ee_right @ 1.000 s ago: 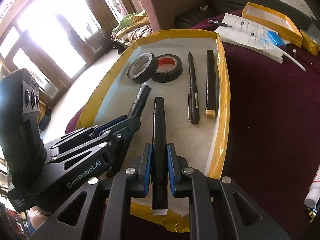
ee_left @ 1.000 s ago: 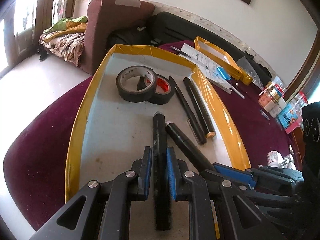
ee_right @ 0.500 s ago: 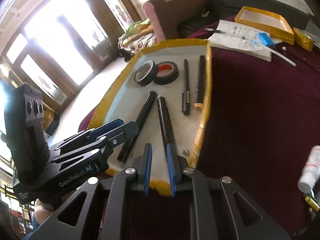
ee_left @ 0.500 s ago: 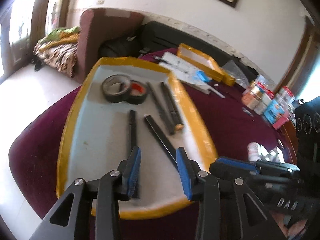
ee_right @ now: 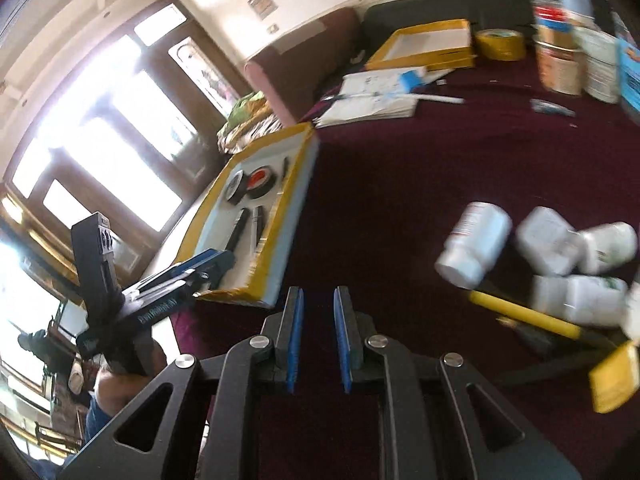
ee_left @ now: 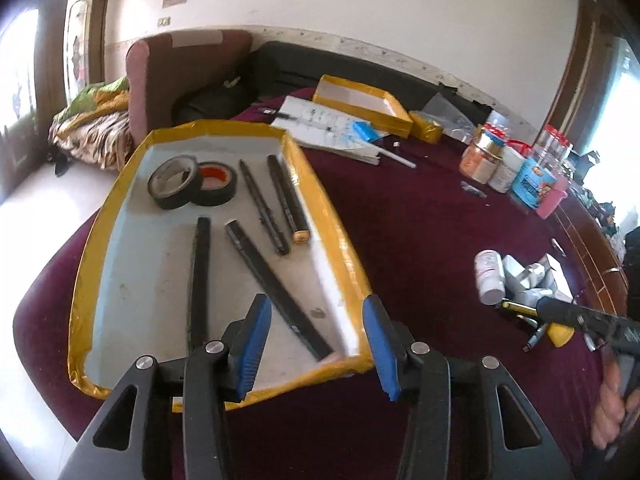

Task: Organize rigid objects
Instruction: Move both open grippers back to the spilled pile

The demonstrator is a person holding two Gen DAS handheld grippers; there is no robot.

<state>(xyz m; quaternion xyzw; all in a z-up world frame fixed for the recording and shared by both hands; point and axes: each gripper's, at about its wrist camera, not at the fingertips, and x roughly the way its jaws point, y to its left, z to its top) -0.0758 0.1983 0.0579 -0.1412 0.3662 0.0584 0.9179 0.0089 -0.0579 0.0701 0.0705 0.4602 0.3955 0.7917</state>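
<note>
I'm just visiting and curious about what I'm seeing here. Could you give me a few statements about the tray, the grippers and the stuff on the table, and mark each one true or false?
1. Two rolls of tape lie at the far end of the yellow-edged tray. True.
2. The left gripper is clamped on a black pen. False: its jaws stand wide apart and hold nothing; the pens lie in the tray.
3. Four long black pens lie in the tray. True.
4. The right gripper is inside the tray. False: it is over the maroon tablecloth, beside the tray.
5. The white bottles stand in the tray. False: they lie on the cloth, outside it.
</note>
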